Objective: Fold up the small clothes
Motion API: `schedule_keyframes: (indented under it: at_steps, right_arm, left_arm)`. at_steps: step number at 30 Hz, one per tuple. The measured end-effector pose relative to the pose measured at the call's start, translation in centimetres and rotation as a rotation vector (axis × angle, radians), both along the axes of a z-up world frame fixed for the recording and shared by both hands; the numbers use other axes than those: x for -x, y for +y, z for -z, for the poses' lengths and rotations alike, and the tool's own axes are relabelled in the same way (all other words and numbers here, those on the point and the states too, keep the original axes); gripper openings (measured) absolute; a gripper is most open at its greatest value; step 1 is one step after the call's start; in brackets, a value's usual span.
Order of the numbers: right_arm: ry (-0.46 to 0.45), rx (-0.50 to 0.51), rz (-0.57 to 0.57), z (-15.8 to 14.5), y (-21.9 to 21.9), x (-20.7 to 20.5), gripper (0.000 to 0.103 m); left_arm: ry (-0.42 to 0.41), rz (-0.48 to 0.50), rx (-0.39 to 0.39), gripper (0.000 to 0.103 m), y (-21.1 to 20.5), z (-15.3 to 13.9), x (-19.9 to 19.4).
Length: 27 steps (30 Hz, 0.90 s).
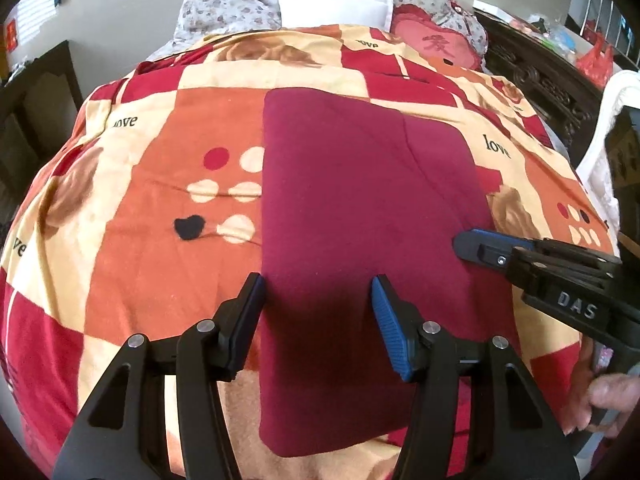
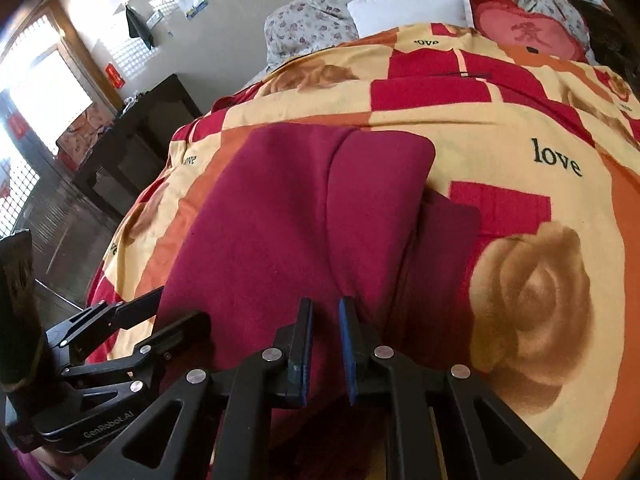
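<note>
- Risk lay in the soft maroon garment (image 1: 360, 208): it rested folded into a long rectangle on the quilt (image 1: 152, 184) of the bed, and a shallow pinch could have caught the quilt too.
- My left tongs (image 1: 318, 304) stood open over its near left edge, gripping nothing.
- My right tongs (image 2: 325, 328) were nearly closed, empty, over its near right part.
- Fleecy matte knit, rounded corners; the top layer might have slid off.

A patchwork "love" bedspread (image 1: 160, 160) covers the bed, with a white pillow (image 1: 334, 8) beside a red cushion (image 1: 434, 46)
</note>
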State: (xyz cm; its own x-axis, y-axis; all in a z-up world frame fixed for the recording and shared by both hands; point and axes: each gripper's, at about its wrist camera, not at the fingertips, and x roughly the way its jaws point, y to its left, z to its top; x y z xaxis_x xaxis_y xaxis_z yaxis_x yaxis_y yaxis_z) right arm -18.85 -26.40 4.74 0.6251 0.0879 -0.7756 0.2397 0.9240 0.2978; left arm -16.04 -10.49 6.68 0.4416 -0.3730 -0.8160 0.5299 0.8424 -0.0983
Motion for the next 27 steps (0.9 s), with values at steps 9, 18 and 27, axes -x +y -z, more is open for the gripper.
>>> schedule_keyframes:
  at_steps: [9, 18, 27]
  right_arm:
    - [-0.104, 0.118, 0.042, -4.1, 2.4, 3.3, 0.057]
    - [-0.122, 0.169, 0.122, -6.2, 3.2, 4.8, 0.057]
    - [-0.12, 0.17, 0.134, -6.4, 4.2, 5.4, 0.058]
  left_arm:
    - [-0.049, -0.075, 0.02, 0.056, 0.9, -2.1, 0.6]
    - [-0.096, -0.1, 0.029, 0.055, 2.0, -4.4, 1.8]
    - [-0.146, -0.1, 0.039, 0.055, 2.5, -6.0, 3.0]
